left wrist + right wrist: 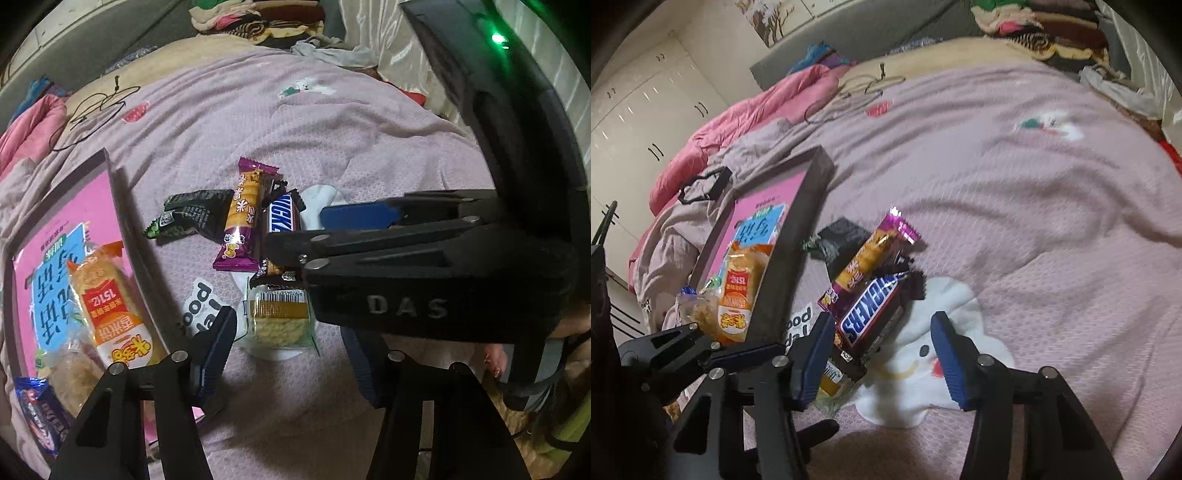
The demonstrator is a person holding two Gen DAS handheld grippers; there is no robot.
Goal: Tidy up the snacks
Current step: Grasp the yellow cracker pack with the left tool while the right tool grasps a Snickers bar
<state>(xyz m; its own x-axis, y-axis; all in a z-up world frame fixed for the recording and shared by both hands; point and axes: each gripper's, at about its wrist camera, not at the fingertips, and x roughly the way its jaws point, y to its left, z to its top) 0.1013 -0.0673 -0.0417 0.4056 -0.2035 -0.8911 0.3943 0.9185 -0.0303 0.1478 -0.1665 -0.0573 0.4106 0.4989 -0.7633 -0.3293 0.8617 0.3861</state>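
A pile of snacks lies on the bed: a Snickers bar [868,311] [279,218], a purple-and-orange cracker bar [242,221] [866,264], a dark green packet [192,216] [836,242] and a clear pack of yellow crackers [279,319]. A dark tray with a pink floor [122,206] [798,225] holds an orange bread pack [109,306] [740,291] and other snacks. My right gripper [882,356] [299,232] is open, its fingers either side of the Snickers end. My left gripper [291,363] is open, just short of the yellow cracker pack.
The bed has a mauve patterned cover [1015,206] with a white cartoon patch [923,362]. A pink duvet [738,122] and a black cable [96,110] lie at the far left. Folded clothes [258,18] are stacked at the head. White wardrobes [639,103] stand left.
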